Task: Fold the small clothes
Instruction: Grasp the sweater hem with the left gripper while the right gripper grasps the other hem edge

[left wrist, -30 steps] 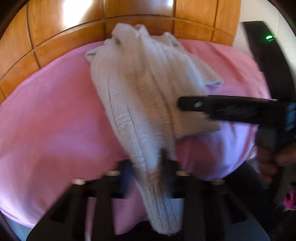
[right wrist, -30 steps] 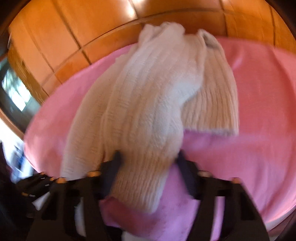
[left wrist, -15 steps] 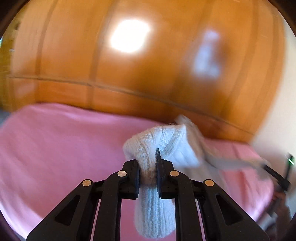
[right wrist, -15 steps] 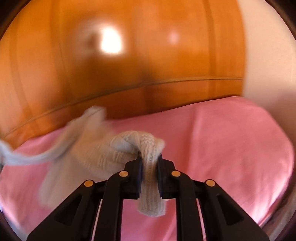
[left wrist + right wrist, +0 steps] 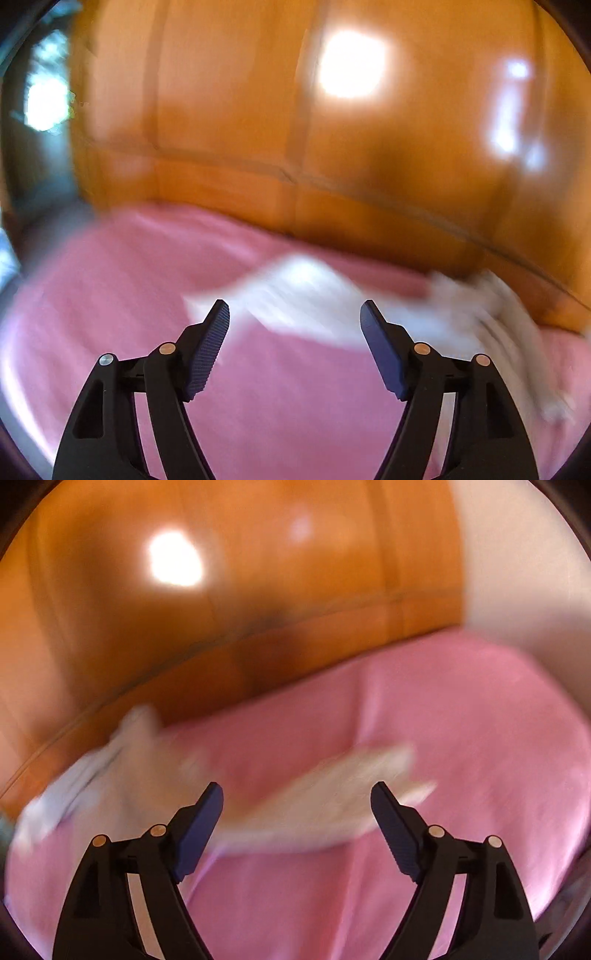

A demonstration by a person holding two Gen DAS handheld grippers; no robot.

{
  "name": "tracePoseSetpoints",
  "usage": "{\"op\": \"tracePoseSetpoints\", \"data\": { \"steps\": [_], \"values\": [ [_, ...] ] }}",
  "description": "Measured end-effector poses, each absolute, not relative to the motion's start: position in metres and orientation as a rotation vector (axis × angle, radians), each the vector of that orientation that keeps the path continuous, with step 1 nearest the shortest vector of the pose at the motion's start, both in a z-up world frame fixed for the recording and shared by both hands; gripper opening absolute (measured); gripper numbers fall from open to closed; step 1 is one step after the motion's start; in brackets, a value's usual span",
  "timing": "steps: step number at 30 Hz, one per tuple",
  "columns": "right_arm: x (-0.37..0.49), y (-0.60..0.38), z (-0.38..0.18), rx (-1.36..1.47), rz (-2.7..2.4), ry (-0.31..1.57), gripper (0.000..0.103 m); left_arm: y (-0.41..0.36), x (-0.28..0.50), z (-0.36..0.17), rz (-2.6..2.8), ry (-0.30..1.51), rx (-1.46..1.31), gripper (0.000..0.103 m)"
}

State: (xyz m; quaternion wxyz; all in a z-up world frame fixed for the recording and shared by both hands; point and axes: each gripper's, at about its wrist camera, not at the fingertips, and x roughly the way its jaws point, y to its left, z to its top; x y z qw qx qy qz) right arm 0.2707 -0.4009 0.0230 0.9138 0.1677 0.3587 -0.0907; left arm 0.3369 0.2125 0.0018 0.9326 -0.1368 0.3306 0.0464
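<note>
- I am looking along the left gripper [image 5: 294, 314] and its jaws are opening, spread wide with nothing between the pads; only pink cover shows in the gap.
- The white knitted garment [image 5: 306, 295] is lying on the pink bed cover [image 5: 110, 295] just beyond the left fingertips, apart from them, and it is stretching away to the right toward the wooden headboard [image 5: 258, 129]. It is badly smeared in this view, so I cannot tell how its layers are sitting.
- I am seeing the same from the right gripper [image 5: 297, 797]: its jaws are opening too, and no cloth is pinched between them.
- From the right wrist the garment [image 5: 325, 794] is showing as a pale band just past the fingertips, with another blurred part trailing left toward the headboard [image 5: 258, 590], near where the cover [image 5: 461, 720] meets the wood.
- I judge both grippers are standing wide because the garment is meant to lie on the cover by its own weight, spread out between the headboard and me so a fold can be made across it.
- Both cameras are tilted down at the cover in front of the headboard, which is keeping the garment in sight for choosing the next grip.
- My guess is that the fold is only begun; whether any edge is already turned over, the blur is hiding from me.
</note>
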Motion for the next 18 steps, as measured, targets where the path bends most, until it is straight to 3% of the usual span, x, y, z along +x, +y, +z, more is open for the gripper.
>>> {"op": "tracePoseSetpoints", "data": {
  "steps": [3, 9, 11, 13, 15, 18],
  "values": [
    [0.251, -0.357, -0.014, 0.415, 0.015, 0.856, 0.081, 0.173, 0.317, -0.043, -0.126, 0.791, -0.341, 0.072],
    [0.244, -0.277, -0.074, 0.468, 0.221, 1.043, 0.051, 0.095, 0.292, -0.111, -0.369, 0.967, -0.445, 0.072],
    [0.247, -0.265, -0.075, 0.438, 0.219, 1.043, 0.024, 0.077, 0.291, -0.126, -0.419, 1.007, -0.495, 0.055],
    [0.251, -0.258, -0.07, 0.396, 0.224, 1.039, 0.009, 0.053, 0.292, -0.136, -0.48, 1.039, -0.511, 0.023],
    [0.253, -0.254, -0.056, 0.358, 0.229, 1.009, 0.007, 0.046, 0.294, -0.134, -0.502, 1.044, -0.514, 0.009],
    [0.251, -0.262, -0.018, 0.299, 0.223, 0.905, 0.006, 0.047, 0.296, -0.117, -0.47, 0.978, -0.482, 0.006]
  ]
}}
